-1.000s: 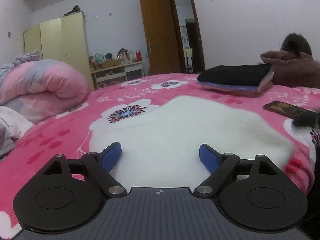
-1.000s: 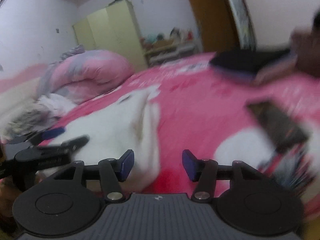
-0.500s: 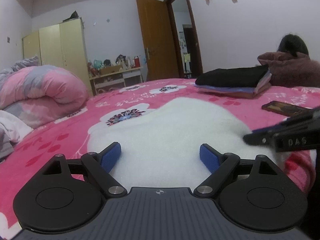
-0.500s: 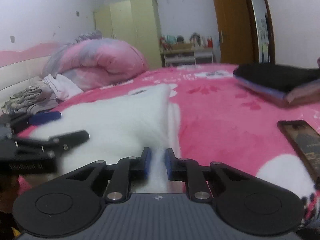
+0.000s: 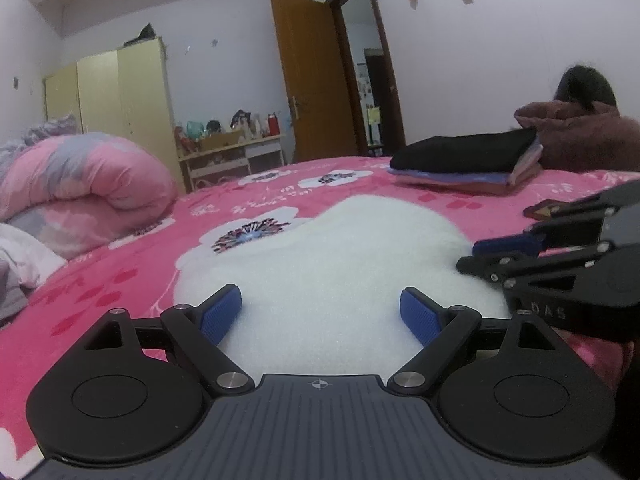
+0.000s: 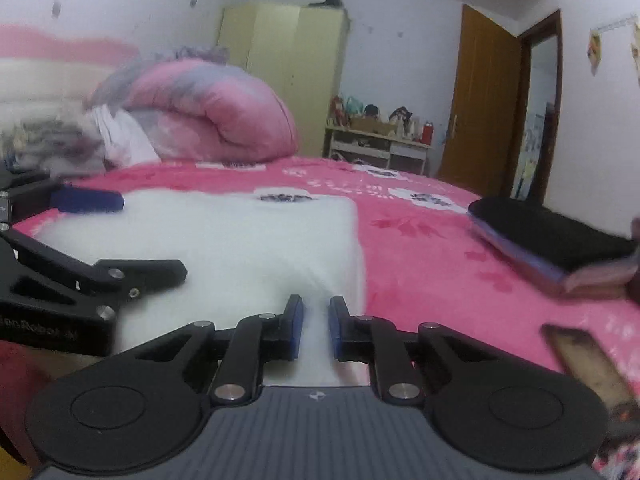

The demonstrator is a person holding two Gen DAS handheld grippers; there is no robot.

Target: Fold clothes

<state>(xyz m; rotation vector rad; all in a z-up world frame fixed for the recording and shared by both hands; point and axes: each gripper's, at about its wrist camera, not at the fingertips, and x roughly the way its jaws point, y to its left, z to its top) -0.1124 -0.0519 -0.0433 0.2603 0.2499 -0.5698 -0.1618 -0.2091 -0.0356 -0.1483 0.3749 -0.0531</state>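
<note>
white fleece [image 5: 332,264]: lies flat on the pink floral bedspread [image 5: 132,276], at the near edge, right in front of both grippers; fluffy, its far right corner square in the right wrist view.
right gripper [image 6: 316,326]: jaws have just been closing, now pinched on a ridge of the white fleece at its near edge; fabric stands up between the blue pads [image 6: 297,328].
left gripper [image 5: 320,312]: jaws spread wide, released, fleece below and between them, pads not pressing it.
folded stack [image 5: 468,160]: black garment on top, at 2 o'clock from the fleece, well apart.
phone [image 6: 588,360]: on the bedspread at 3 o'clock, apart from the fleece.
rolled pink quilt [image 5: 80,184]: 10 o'clock, far side.
wardrobe [image 5: 116,96]: yellow, 11 o'clock, behind the quilt.
</note>
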